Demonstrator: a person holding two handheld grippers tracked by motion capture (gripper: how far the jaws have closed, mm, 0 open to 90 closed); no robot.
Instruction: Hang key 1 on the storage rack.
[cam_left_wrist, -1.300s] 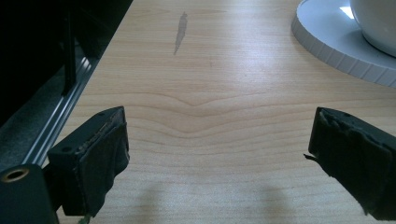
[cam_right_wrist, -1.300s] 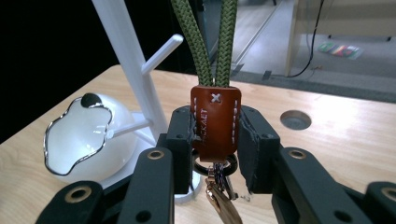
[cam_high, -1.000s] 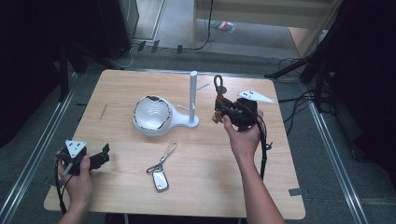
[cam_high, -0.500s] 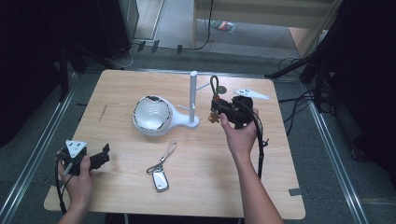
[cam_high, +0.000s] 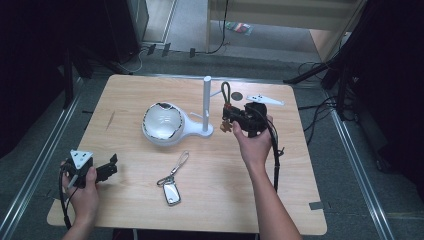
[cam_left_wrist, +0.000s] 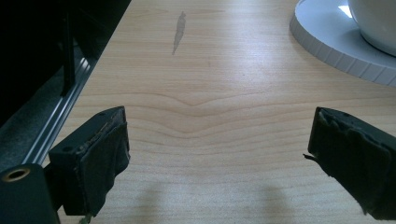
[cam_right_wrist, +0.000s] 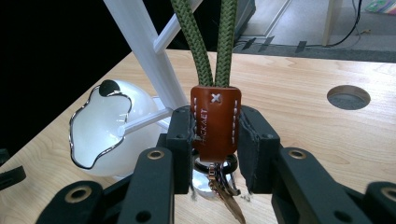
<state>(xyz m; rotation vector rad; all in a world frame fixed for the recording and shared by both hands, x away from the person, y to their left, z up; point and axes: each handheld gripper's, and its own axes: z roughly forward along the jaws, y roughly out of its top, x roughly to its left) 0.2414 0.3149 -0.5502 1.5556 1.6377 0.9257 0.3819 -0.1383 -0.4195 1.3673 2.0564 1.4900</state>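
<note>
1. Right gripper (cam_right_wrist: 215, 135): jaws clamped on the brown leather tab (cam_right_wrist: 215, 122) of a keychain (cam_high: 227, 107), one pad against each flat face. The green braided cord loop (cam_right_wrist: 211, 42) stands straight up out of the tab above the fingertips; the metal ring and key (cam_right_wrist: 224, 191) dangle just below them.
2. High view: that gripper (cam_high: 235, 119) holds the keychain above the table (cam_high: 300, 165), just beside the white post stand (cam_high: 206, 102), cord loop up by the post's upper part. Judgement: the loop is meant for one of the post's pegs.
3. Handling, judged: light. The cord is soft and will flop or twist. The tab is the stiffest, flattest part, so the present hold is the right one. Leather may slide if the grip slackens; hanging metal will swing on quick moves.
4. Left gripper (cam_high: 107, 169): jaws wide apart, nothing between the pads (cam_left_wrist: 105, 158), bare wood ahead of them, the stand's white base (cam_left_wrist: 336, 46) farther out.
5. A second key fob (cam_high: 171, 189) lies flat on the table, between the two grippers, untouched.
</note>
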